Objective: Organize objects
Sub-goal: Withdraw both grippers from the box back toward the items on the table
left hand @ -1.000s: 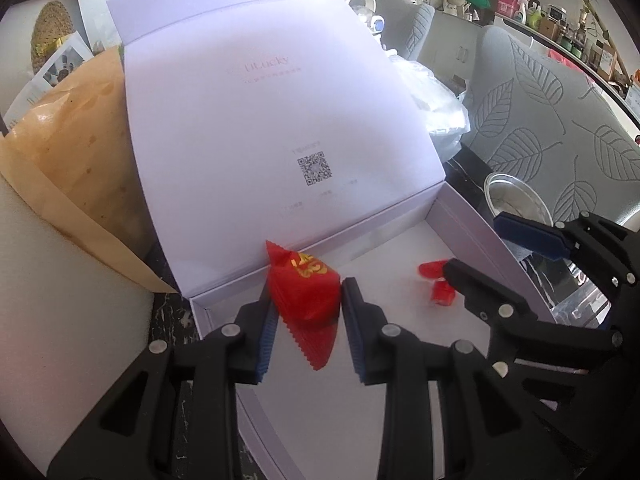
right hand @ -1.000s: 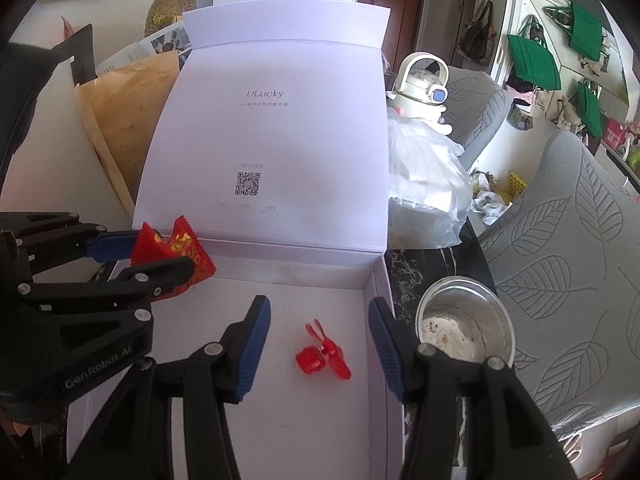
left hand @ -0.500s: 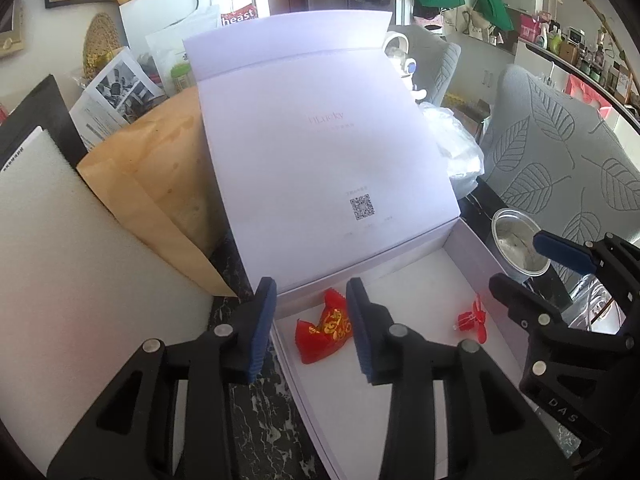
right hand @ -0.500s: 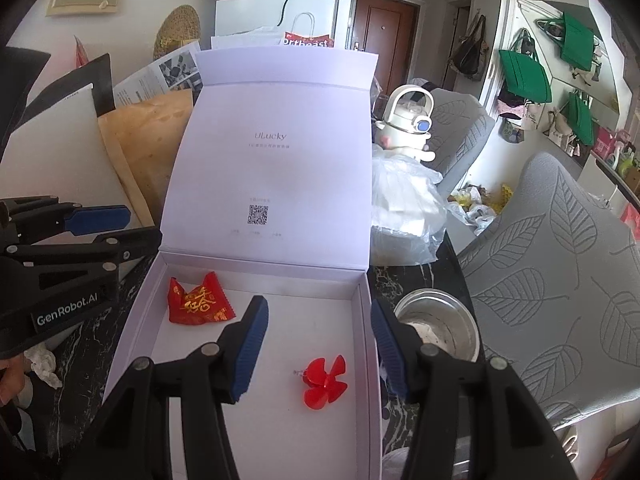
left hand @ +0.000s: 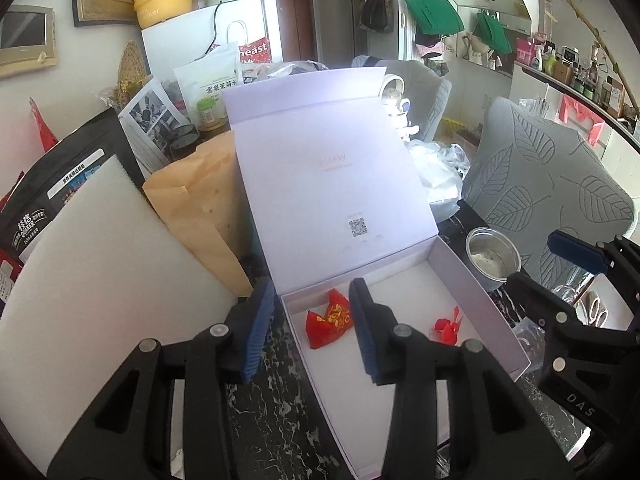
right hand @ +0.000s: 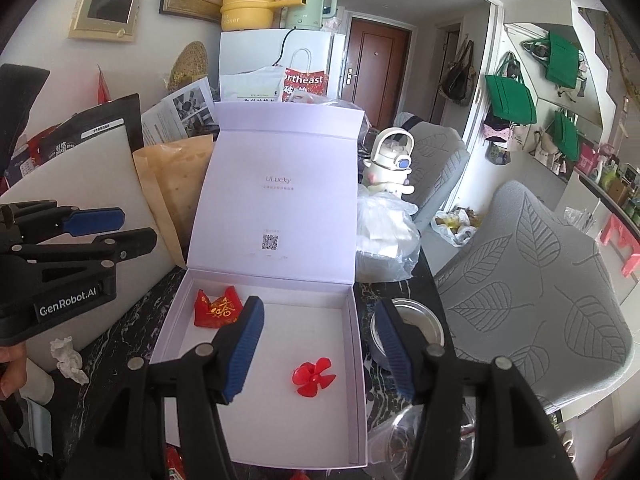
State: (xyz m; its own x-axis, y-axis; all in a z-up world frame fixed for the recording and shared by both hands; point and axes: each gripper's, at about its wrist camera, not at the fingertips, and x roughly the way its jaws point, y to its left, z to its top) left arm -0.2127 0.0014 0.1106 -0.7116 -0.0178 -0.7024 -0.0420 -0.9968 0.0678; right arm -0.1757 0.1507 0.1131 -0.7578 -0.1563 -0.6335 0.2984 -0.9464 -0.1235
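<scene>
Two drops done — red packet (left hand: 330, 319) lies free in white box (left hand: 472, 280) back corner, red propeller (right hand: 313, 376) nearer front. Left gripper (left hand: 312, 330) jaws just parting, empty; right gripper (right hand: 320, 354) jaws widening, empty — both lifted clear above box. Next items presumably wait on tabletop (left hand: 276, 420).

Both views are bright with daylight, and the open white box (right hand: 276, 364) catches most of it: its raised lid (left hand: 324, 168) is washed out in the left wrist view (the printed lettering nearly vanishes), while in the right wrist view the lettering reads clearly. Shadows are soft and short. Fisheye bending curves the walls and door frame, and the corners fall to black. Focus is sharp, with no motion blur.
</scene>
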